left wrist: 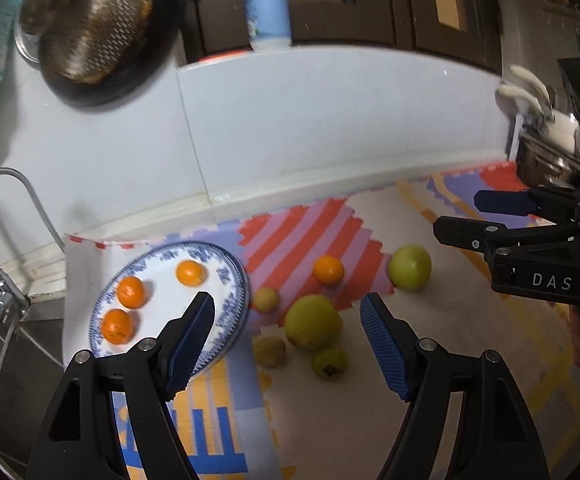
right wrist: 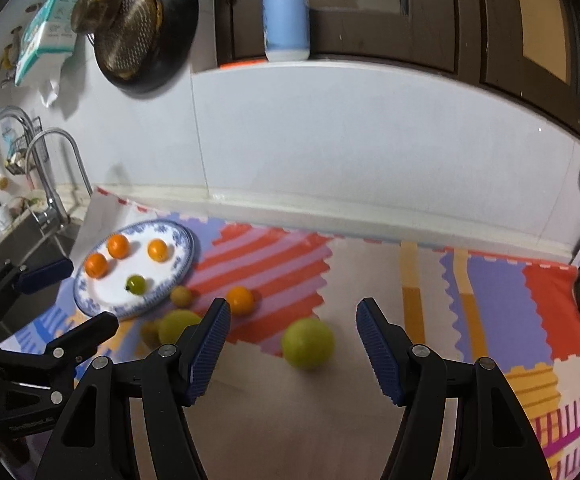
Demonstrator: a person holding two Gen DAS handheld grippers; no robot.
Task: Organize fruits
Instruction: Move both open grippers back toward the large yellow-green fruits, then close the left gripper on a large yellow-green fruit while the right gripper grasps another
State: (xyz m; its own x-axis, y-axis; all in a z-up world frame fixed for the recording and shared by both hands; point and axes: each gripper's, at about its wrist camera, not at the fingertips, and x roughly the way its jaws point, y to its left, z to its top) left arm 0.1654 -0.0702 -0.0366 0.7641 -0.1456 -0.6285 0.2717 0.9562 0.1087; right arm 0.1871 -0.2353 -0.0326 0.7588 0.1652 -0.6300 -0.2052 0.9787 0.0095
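Blue-patterned and white, the round china plate [right wrist: 178,270] sits at the left end of the tabletop on a colourful foam puzzle mat [right wrist: 274,264], close to the steel sink [right wrist: 30,240]. In the right wrist view it carries three small oranges [right wrist: 117,246] and one small green fruit [right wrist: 136,284]. In the left wrist view the same plate [left wrist: 230,272] shows only the three oranges [left wrist: 131,291]; the green one is probably hidden behind the claw finger there.

Off the plate, on the mat just beside its rim, several fruits remain: a fourth small orange [right wrist: 240,300], a small yellowish-brown round fruit [right wrist: 181,296], a large green apple-like fruit [left wrist: 313,322], another yellowish-brown fruit [left wrist: 269,350], and a small green fruit with a dark stem end [left wrist: 329,363]. A second large green round fruit [right wrist: 308,343] lies apart from this cluster, towards the right.

By this count the sorting looks under halfway done: four pieces plated, six to go.

The left claw [left wrist: 286,340] is spread wide and empty, hovering above the cluster near the plate. The right claw [right wrist: 292,346] is likewise wide apart with nothing in it, and the lone green fruit lies between its fingers in its own view, which suggests that fruit is its likely next pick.
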